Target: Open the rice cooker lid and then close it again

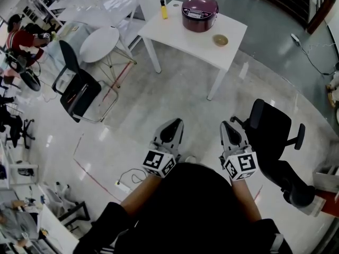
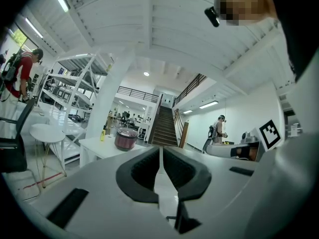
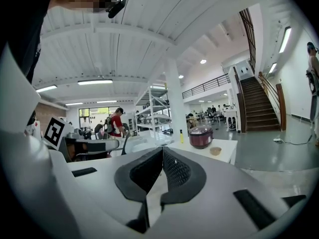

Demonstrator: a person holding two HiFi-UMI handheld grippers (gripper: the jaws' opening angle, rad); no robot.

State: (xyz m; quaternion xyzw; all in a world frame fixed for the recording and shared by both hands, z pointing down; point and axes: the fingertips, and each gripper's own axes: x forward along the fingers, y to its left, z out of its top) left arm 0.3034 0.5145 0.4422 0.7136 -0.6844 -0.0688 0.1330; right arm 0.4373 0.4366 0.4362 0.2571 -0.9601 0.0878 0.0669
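A dark red rice cooker (image 1: pixel 199 12) with its lid down stands on a white table (image 1: pixel 175 32), far ahead of me. It shows small in the left gripper view (image 2: pixel 125 138) and in the right gripper view (image 3: pixel 201 136). My left gripper (image 1: pixel 174 124) and right gripper (image 1: pixel 229 126) are held side by side close to my body, well short of the table. Both are shut with nothing between the pads. Each points roughly level toward the table.
A yellow bottle (image 1: pixel 163 9) and a small brown bowl (image 1: pixel 220 39) stand on the table beside the cooker. A black chair (image 1: pixel 79 91) and round white table (image 1: pixel 99 44) stand at left, another black chair (image 1: pixel 275 134) close on my right. People stand further off.
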